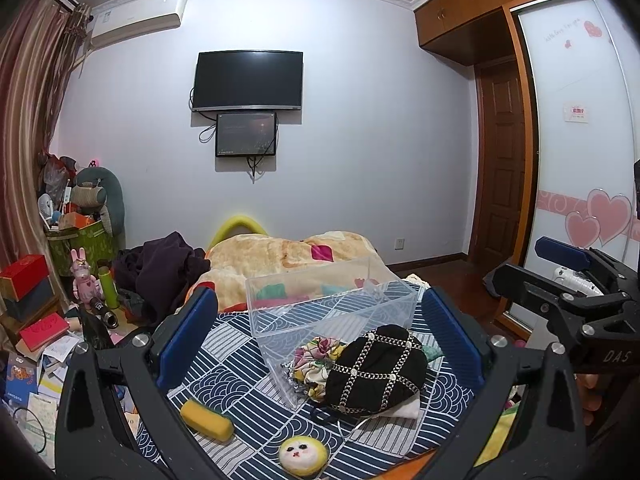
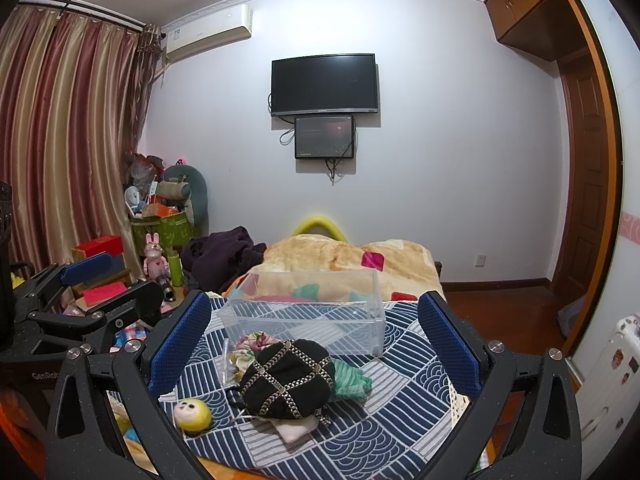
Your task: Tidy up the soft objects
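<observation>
Bed cloth (image 1: 248, 392) carries your clear bin (image 1: 328, 300) and black cap (image 1: 374, 368); your left gripper (image 1: 320, 344) and right gripper (image 2: 316, 344) gape wide, empty.

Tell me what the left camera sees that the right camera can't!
Only the left view shows the yellow sponge on the cloth and the pink hearts on the wardrobe door. Only the right view shows the green cloth beside the black hat and the wide curtains. Both show the clear bin, the hat, the yellow face toy and the TV.
</observation>
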Motion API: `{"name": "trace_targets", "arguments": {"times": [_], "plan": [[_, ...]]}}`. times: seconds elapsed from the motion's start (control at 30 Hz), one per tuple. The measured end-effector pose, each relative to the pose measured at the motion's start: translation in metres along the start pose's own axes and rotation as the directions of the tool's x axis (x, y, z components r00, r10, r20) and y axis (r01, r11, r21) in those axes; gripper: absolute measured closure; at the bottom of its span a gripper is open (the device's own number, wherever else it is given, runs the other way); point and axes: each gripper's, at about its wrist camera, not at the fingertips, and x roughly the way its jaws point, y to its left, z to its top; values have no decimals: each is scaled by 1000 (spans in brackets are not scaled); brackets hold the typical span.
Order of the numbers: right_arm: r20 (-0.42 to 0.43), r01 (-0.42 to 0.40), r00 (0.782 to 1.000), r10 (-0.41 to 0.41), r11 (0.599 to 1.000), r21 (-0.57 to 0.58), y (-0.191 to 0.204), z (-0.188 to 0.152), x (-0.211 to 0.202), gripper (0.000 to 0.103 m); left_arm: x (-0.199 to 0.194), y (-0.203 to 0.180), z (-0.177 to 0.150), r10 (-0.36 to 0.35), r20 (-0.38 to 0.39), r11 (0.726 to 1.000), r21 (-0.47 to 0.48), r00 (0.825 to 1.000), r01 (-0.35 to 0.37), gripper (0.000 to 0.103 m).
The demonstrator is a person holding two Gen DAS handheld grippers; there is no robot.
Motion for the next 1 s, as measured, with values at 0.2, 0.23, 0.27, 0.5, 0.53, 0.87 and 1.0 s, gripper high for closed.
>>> {"name": "trace_targets", "arguments": {"times": [0.2,0.23,0.27,0.5,0.53,0.87,1.0], "plan": [[3,-2,1000,2,1000,1,1,0,0,0,-1,-1,0,-4,5,1000,4,1000,4,0],[2,-2,1000,2,1000,1,1,0,0,0,-1,-2,-1,-4,5,1000,5,1000,4,0],[2,-2,1000,2,1000,1,1,0,0,0,-1,-1,-1,-4,4,1000,5,1000,4,0],[-3,-7,1000,7,1000,2,1,-1,1,0,0,-1,-1,-18,-15,1000,4,1000,18,0],[-5,-7,1000,7,1000,2,1,-1,2,0,1,0,-2,-19,-19,1000,2,1000,19,0],[-80,-28,996,30,999,20,-4,-19,25,0,25,26,-20,14,-115,1000,11,993,-13,4],[-142,-41,989,46,999,35,-10,-34,43,1,44,49,-35,0,-212,1000,-13,977,-2,22]]}}
